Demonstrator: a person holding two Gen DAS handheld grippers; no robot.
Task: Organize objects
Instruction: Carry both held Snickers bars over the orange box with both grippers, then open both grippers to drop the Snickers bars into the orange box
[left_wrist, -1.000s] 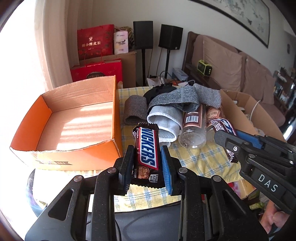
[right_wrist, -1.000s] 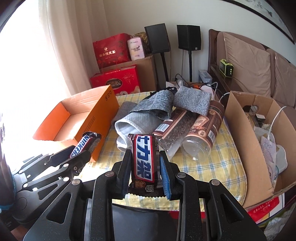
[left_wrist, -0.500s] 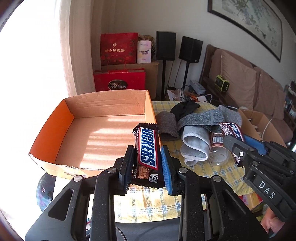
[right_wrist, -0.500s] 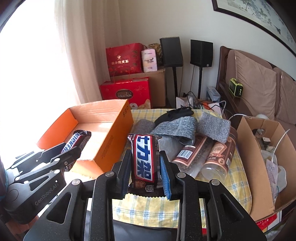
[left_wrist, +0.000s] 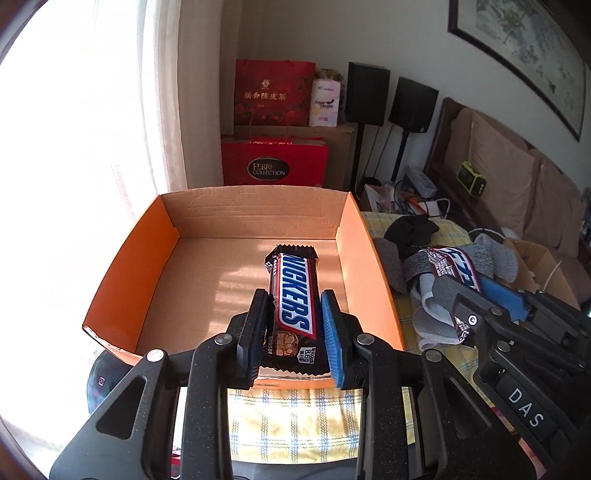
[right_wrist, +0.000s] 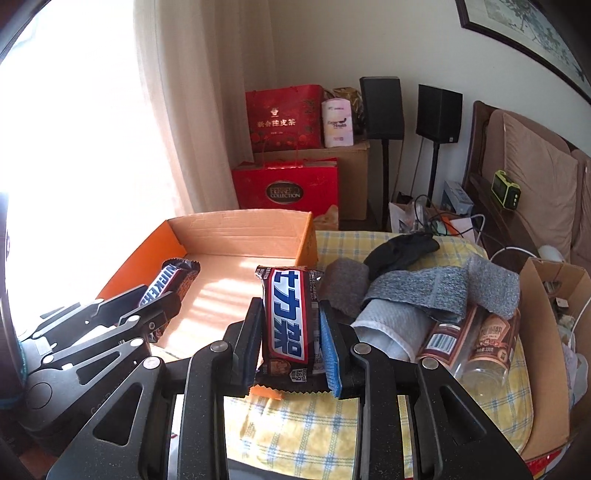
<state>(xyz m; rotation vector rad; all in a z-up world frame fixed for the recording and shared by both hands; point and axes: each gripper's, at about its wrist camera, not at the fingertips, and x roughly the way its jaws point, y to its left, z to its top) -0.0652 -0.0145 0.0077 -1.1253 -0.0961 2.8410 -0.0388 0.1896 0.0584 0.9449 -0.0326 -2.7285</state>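
painting cropped, bottles partly under socks

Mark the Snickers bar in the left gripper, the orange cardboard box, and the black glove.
Snickers bar (left_wrist: 293, 295), left wrist view, blue logo.
Orange cardboard box (left_wrist: 364, 273), left wrist view, right wall.
Black glove (right_wrist: 402, 249), right wrist view, middle.

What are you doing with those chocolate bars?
A person is tidying up, holding tongs in each hand. The left tongs grip a Snickers bar over the orange cardboard box, which looks bare inside. The right tongs grip a second Snickers bar near the box's corner. Neither bar is in the box yet. Grey cloths and bottles lie on the checked tablecloth beside it.
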